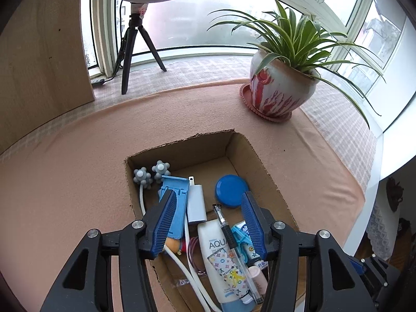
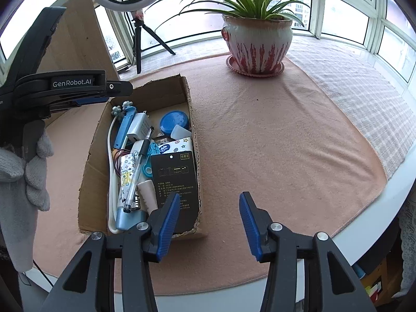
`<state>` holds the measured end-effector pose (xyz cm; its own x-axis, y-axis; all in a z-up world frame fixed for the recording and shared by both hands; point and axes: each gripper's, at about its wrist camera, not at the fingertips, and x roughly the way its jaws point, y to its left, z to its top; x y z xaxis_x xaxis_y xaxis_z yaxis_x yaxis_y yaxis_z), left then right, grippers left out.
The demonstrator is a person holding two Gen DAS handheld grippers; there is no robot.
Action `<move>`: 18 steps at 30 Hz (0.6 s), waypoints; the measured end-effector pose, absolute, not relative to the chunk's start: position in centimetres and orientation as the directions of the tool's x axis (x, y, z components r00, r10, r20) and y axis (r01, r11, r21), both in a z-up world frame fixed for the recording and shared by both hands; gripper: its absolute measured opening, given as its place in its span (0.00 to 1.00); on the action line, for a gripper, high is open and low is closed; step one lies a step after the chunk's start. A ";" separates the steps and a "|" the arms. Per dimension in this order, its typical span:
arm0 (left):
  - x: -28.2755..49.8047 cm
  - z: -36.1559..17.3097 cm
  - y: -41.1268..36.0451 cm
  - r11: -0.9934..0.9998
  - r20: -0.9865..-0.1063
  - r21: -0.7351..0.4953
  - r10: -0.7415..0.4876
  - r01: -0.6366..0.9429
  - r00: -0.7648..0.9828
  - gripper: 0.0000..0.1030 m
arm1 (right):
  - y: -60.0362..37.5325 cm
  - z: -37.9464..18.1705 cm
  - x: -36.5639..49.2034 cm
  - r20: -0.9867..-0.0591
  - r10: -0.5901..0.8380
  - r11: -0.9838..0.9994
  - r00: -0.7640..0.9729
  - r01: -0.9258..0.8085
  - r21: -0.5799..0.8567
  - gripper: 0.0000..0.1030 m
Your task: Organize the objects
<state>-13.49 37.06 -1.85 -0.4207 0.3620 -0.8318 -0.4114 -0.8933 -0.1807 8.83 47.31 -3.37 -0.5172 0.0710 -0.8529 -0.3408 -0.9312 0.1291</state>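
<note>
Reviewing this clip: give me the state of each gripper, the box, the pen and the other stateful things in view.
left gripper: open, empty, above the box contents
right gripper: open, empty, near the box's front corner
cardboard box: open-topped, holding many items
pen: lying flat on the pile
blue round lid: lying flat in the box
potted plant: upright on its saucer

A: Any readable txt?
B: "GenRobot.AI" in white on the left gripper [image 2: 78, 101] body, far left. "AQUA" on the white tube [image 1: 221, 257] in the cardboard box [image 1: 257, 156]. Rest too small.
</note>
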 end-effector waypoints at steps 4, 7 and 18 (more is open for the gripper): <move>-12.2 -1.8 34.6 -0.908 -0.838 -0.166 0.336 -0.385 -0.431 0.58 | 46.5 -3.3 8.7 -0.857 0.068 -0.937 -0.511 -0.327 0.120 0.46; -11.2 -1.7 32.4 -0.914 -0.839 -0.163 0.327 -0.373 -0.435 0.59 | 45.5 -3.0 8.4 -0.857 0.075 -0.941 -0.511 -0.321 0.110 0.47; -8.2 -1.3 23.0 -0.945 -0.848 -0.161 0.279 -0.283 -0.450 0.72 | 40.0 -0.8 7.1 -0.828 0.110 -0.944 -0.550 -0.319 0.086 0.65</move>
<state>-8.20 23.05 -1.32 -0.4496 0.2794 -0.8484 -0.2834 -0.9453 -0.1612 7.06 40.00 -0.83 -0.5503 0.1105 -0.8276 -0.3185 -0.9440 0.0858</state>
